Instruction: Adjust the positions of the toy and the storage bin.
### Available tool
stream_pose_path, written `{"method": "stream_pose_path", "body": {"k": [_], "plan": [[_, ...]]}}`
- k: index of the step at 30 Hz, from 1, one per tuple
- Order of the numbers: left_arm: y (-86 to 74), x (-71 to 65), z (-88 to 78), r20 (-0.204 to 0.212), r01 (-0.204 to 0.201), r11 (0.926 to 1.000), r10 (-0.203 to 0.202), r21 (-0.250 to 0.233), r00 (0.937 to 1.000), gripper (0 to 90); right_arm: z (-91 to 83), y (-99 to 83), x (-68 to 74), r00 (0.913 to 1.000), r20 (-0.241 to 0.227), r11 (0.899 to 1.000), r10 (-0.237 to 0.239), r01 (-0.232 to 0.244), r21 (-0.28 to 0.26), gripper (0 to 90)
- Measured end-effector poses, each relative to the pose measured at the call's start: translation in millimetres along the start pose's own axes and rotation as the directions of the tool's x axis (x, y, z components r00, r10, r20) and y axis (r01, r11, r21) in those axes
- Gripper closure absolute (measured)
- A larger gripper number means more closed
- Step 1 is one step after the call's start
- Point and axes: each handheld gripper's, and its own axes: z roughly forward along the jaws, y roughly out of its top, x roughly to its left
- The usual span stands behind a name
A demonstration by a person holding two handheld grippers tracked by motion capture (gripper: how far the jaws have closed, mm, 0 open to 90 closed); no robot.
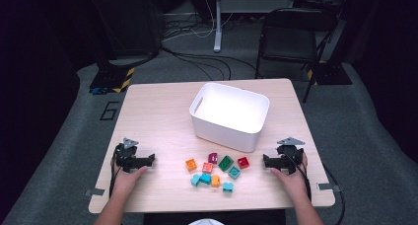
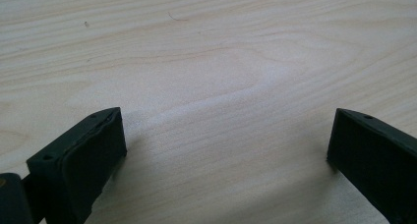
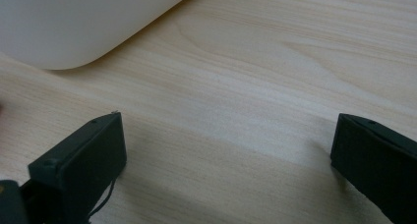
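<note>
Several small toy bricks [image 1: 216,169] in orange, red, green, teal and magenta lie in a loose cluster near the table's front edge. Behind them stands a white bin [image 1: 229,115], seemingly holding nothing; its rounded corner [image 3: 74,27] fills the upper left of the right gripper view. My left gripper [image 1: 148,159] rests low at the front left, left of the bricks, jaws wide apart over bare wood [image 2: 226,140]. On the other side of the cluster my right gripper [image 1: 266,161] is open too, nothing between its jaws [image 3: 228,150].
The light wooden table [image 1: 157,111] has bare wood left of the bin and behind it. Beyond the table a black folding chair [image 1: 291,37] and cables lie on the grey floor. Metal brackets stick out at the table's front corners.
</note>
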Motion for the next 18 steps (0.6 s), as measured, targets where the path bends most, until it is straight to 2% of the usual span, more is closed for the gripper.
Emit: {"method": "stream_pose_path", "body": {"k": [12, 16, 17, 18], "plan": [[0.1, -0.4, 0.3, 0.001, -0.006, 1.0000, 0.006, 0.001, 1.0000, 0.7, -0.8, -0.9, 2.2, 0.9998, -0.014, 1.000, -0.015, 0.015, -0.002, 0.0], [-0.3, -1.7, 0.1, 0.007, -0.009, 1.0000, 0.009, -0.001, 0.9999, 0.6, -0.9, -1.2, 3.2, 0.9999, -0.002, 1.000, -0.012, 0.012, -0.004, 0.0], [0.4, -1.3, -1.0, 0.009, -0.009, 1.0000, 0.009, 0.001, 0.9999, 1.8, -1.1, -1.3, 3.3, 0.9999, -0.001, 1.000, -0.011, 0.011, -0.004, 0.0], [1.0, -0.6, -3.2, 0.009, -0.007, 1.0000, 0.007, -0.005, 0.9999, 7.2, -1.2, -1.3, 3.6, 1.0000, -0.004, 1.000, -0.008, 0.008, -0.006, 0.6]]}}
